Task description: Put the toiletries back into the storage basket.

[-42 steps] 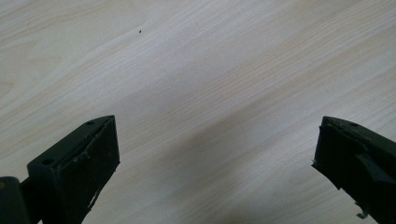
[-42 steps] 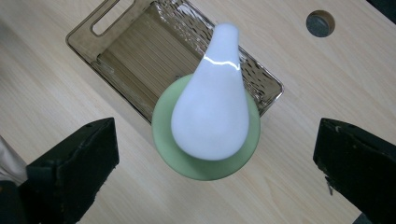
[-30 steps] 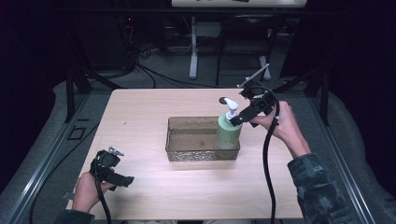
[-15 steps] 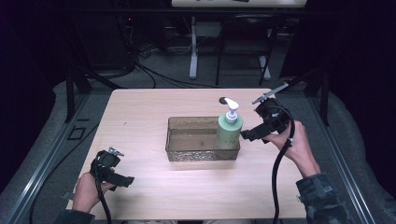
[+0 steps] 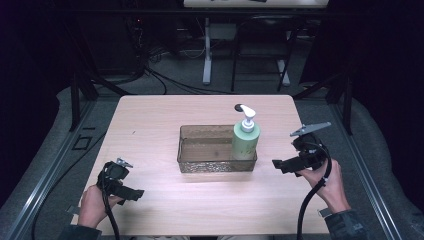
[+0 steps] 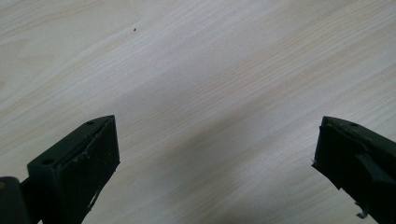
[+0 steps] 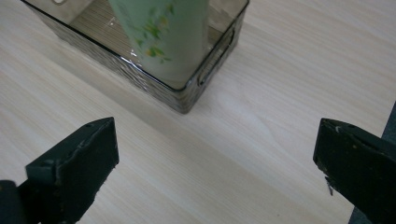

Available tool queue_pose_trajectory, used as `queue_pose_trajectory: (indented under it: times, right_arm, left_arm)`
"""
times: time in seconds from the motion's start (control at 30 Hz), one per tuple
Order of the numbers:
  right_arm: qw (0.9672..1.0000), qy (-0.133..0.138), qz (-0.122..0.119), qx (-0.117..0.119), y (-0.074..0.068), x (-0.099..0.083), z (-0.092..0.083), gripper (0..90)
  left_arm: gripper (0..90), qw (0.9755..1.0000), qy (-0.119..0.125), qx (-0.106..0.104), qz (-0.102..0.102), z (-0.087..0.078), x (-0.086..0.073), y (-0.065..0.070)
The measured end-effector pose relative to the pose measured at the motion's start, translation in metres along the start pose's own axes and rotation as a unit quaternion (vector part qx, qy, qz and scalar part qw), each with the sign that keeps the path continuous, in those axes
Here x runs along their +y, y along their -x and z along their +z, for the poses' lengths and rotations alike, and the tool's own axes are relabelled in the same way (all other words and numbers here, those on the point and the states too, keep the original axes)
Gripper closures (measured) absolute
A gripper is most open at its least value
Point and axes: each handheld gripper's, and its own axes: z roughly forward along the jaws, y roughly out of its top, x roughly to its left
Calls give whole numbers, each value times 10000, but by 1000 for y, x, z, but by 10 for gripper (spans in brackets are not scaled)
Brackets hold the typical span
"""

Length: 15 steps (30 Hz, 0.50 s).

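Note:
A green pump bottle (image 5: 245, 139) with a white pump stands upright in the right end of a clear brown bin (image 5: 200, 149) at the table's middle. The right gripper view has the bottle (image 7: 161, 37) and the bin's corner (image 7: 187, 100) just ahead of the jaws. My right gripper (image 5: 280, 163) is open, off the bin's right end near the table's right edge, nothing between its jaws. My left gripper (image 5: 134, 193) is open low over bare wood at the front left; its gripper view has wood grain between wide-apart jaws (image 6: 215, 163).
The light wooden table (image 5: 150, 115) stands on a grey floor with dark rails and cables. A small black disc (image 5: 239, 106) lies on the table behind the bottle. A white stand leg (image 5: 206, 55) and dark furniture sit beyond the far edge.
My right gripper let go of the bottle's top and drew back down and to the right, away from the bin. The bottle stays upright in the bin. The left gripper has not moved.

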Motion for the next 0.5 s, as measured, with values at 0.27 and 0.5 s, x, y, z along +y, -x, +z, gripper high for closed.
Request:
queue_pose_trajectory:
  times: [0.27, 0.5]
  right_arm:
    - [9990, -133, 399, -122, 20, -43, 25, 0]
    - [9973, -309, 658, -125, 32, -63, 37, 0]
  left_arm:
    - [1, 10000, -18, -62, -2, 4, 4, 0]
    - [1, 9999, 18, -98, 57, 5, 8, 1]
